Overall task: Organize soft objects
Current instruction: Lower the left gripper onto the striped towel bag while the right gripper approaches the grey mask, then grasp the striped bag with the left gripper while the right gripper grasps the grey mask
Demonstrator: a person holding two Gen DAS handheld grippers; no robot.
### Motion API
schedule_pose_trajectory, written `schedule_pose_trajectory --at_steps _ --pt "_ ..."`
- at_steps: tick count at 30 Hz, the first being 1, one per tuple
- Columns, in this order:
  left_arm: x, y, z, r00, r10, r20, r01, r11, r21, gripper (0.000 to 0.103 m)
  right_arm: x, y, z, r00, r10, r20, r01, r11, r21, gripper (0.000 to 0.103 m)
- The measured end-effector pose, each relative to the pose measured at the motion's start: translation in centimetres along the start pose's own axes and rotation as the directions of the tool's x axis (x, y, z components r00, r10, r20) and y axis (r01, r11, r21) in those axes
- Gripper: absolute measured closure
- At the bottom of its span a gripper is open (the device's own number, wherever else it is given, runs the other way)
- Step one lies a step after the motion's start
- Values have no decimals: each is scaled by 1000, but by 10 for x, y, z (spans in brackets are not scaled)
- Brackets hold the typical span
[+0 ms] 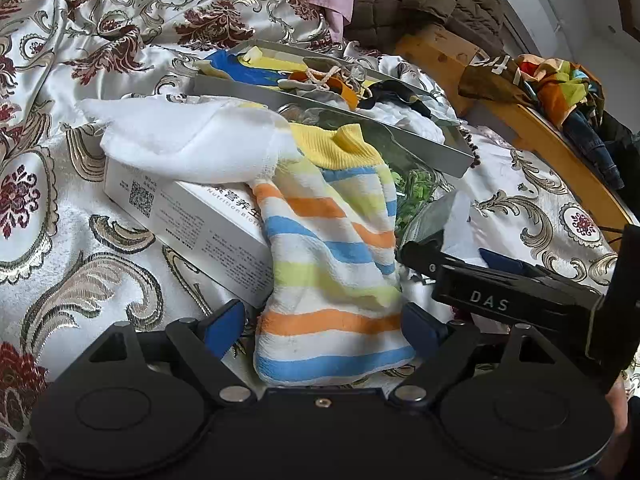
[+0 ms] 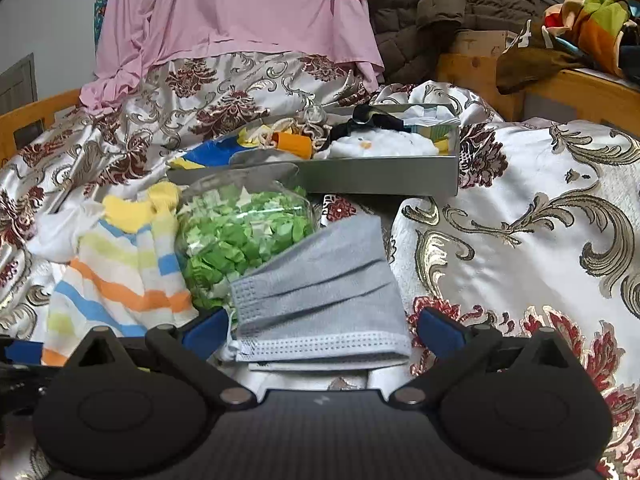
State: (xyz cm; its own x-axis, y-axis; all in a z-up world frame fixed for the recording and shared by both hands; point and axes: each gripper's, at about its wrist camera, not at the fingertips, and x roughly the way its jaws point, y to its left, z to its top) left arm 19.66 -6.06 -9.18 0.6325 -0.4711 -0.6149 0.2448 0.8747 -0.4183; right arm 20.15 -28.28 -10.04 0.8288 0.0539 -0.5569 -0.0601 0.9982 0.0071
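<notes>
Left wrist: "DAS" on right gripper (image 1: 460,252); box (image 1: 200,220) reads "Nutrition", QR code. Both jaws spread.

brocade bedspread (image 2: 520,208) carries grey tray (image 2: 380,178), striped sock (image 1: 332,264), mask (image 2: 320,280).
</notes>
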Motion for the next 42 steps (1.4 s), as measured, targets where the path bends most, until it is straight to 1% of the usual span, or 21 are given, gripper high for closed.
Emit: schedule_pose_trajectory --at_steps 1,5,7,8,10,11,14,16,17,19,21,22,23,27,30,35,41,42 --pt "0 0 0 1000 5 1 -5 1000 0 22 0 1 0 1000 -1 4 1 1000 -3 0" --pt "0 1 0 1000 12 -3 -12 1000 -18 27 2 5 -1 1000 -1 15 1 1000 -31 1" --pt "1 2 1 1000 14 -10 -15 999 -36 32 2 6 -1 1000 7 12 -7 999 -36 5" --pt "2 3 1 1000 11 -15 -12 999 -47 33 3 6 -2 1000 8 8 -8 999 -38 6" --pt "5 4 1 999 -12 -35 10 997 -71 39 3 7 -2 1000 10 7 -10 999 -40 8" --pt "7 5 0 999 -21 -46 17 996 -84 39 3 7 -3 1000 12 7 -12 999 -41 10" --pt "9 5 0 999 -23 -39 20 996 -92 39 2 8 -3 1000 13 14 -12 999 -44 13" --pt "9 6 1 999 -24 -35 20 994 -105 42 1 9 -2 1000 11 20 -10 999 -44 17" --pt "9 6 1 999 -21 -33 17 994 -112 44 0 9 -2 1000 10 26 -9 999 -43 19" --pt "9 8 2 999 -3 -35 -1 992 -125 60 -1 9 -1 999 9 32 -8 999 -40 23" --pt "8 11 2 999 13 -43 -19 989 -144 67 -2 9 -1 999 6 37 -4 999 -38 26" --pt "8 13 3 999 10 -45 -17 987 -160 68 -2 10 -1 999 4 37 -2 999 -41 31" --pt "7 15 3 999 7 -48 -15 984 -176 69 -2 10 -1 999 2 36 0 999 -43 32" --pt "6 18 3 998 1 -56 -13 976 -216 75 -3 11 -1 999 -1 38 2 999 -46 35" --pt "4 19 3 998 -24 -54 10 971 -240 78 -3 13 -2 999 -1 38 2 999 -41 36" --pt "2 18 1 997 -60 -54 43 961 -273 78 -4 14 -2 999 5 34 -4 999 -38 36" --pt "1 12 1 995 -94 -44 79 959 -272 78 -5 14 -1 999 13 32 -12 1000 -25 37" --pt "2 12 2 995 -95 -41 80 958 -276 76 -5 14 -1 999 14 32 -13 1000 -23 37"
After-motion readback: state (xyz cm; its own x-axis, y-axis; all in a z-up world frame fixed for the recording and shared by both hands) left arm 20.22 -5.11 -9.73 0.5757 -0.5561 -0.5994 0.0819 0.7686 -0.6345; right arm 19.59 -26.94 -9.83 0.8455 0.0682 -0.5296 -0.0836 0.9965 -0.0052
